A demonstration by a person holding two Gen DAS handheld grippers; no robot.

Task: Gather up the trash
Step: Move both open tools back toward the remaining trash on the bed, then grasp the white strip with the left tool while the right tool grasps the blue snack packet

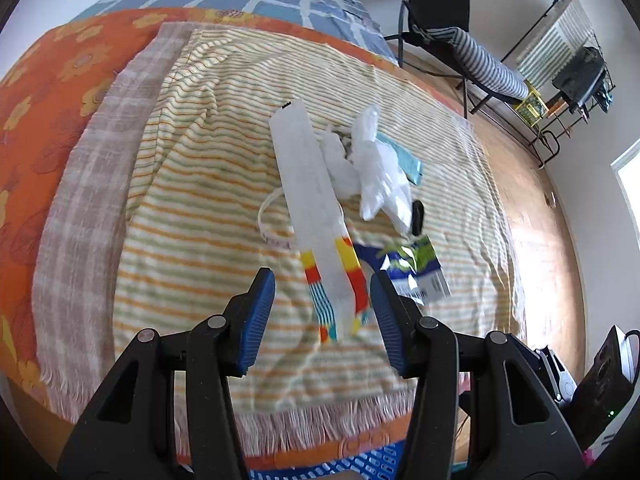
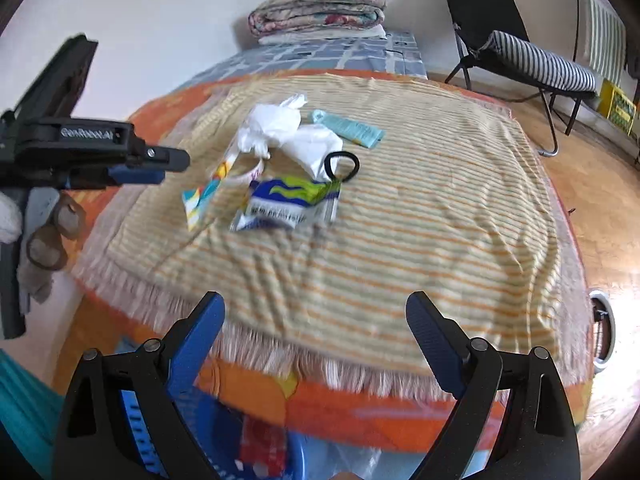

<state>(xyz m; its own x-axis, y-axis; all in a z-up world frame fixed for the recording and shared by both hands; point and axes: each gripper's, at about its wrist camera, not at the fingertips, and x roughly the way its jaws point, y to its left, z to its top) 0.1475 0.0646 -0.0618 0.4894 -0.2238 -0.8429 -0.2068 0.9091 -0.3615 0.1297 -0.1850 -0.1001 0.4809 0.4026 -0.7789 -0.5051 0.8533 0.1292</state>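
Trash lies in a pile on a striped yellow towel (image 1: 192,216) on the bed. It holds a long clear wrapper with a red, yellow and blue end (image 1: 316,220), crumpled white plastic (image 1: 380,172), a blue and green foil packet (image 1: 412,268), a light blue strip (image 1: 406,160) and a black hair tie (image 2: 342,166). My left gripper (image 1: 322,312) is open, its fingers either side of the wrapper's coloured end, just above it. My right gripper (image 2: 316,344) is open and empty over the towel's fringed front edge, well short of the pile (image 2: 280,160).
An orange floral sheet (image 1: 44,92) lies under the towel. A folded quilt (image 2: 316,12) sits at the bed's head. A folding chair with a striped cushion (image 2: 536,60) stands on the wooden floor to the right. A blue basket (image 1: 360,464) sits below the bed's front edge.
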